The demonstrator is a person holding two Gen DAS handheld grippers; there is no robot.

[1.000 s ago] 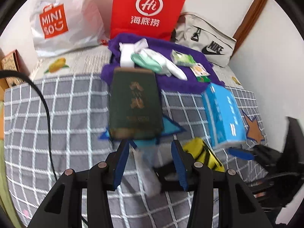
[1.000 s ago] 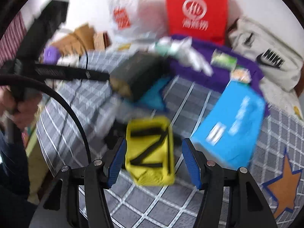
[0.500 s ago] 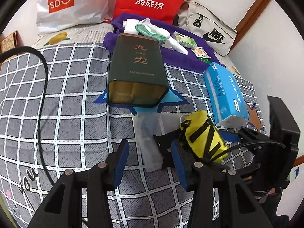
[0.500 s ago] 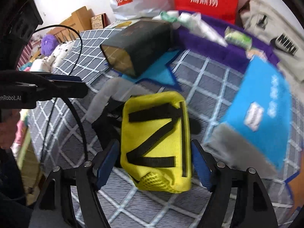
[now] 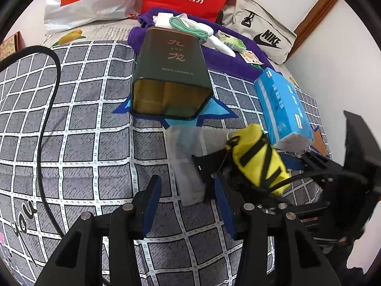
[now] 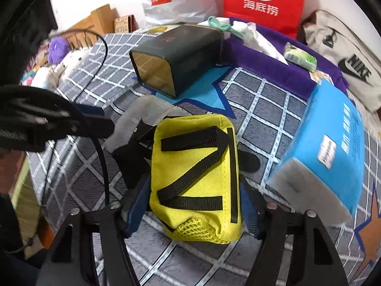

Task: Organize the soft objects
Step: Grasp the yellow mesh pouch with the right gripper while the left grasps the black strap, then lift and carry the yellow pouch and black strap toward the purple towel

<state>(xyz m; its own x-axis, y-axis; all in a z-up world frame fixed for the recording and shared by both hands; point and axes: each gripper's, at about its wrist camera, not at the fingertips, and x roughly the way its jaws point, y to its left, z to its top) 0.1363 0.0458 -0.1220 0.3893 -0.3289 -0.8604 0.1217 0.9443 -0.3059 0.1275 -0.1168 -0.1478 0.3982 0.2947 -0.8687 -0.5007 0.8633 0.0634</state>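
Observation:
A yellow pouch (image 6: pixel 195 181) with black straps lies on the grey checked bedspread (image 6: pixel 262 109), on top of a black item (image 6: pixel 128 157). My right gripper (image 6: pixel 194 202) straddles the yellow pouch, its jaws closing and the blue pads touching both sides. In the left wrist view the pouch (image 5: pixel 257 157) shows at the right. A clear plastic pack (image 5: pixel 185 164) lies beside it, its near end between the fingers of my left gripper (image 5: pixel 187 190). That gripper is open, and its pads stay clear of the pack.
A dark green tin (image 5: pixel 170 71) lies open-end forward on a blue star print. A blue tissue pack (image 5: pixel 283 104) is to the right and a purple towel (image 5: pixel 238 59) with small items behind. Shopping bags and a beige bag (image 5: pixel 262 33) line the wall. A black cable (image 5: pixel 45 119) crosses the left.
Both grippers have come down closer to the bed. The right gripper's fingers now sit on either side of the yellow pouch. The left gripper's fingers have reached the clear pack.

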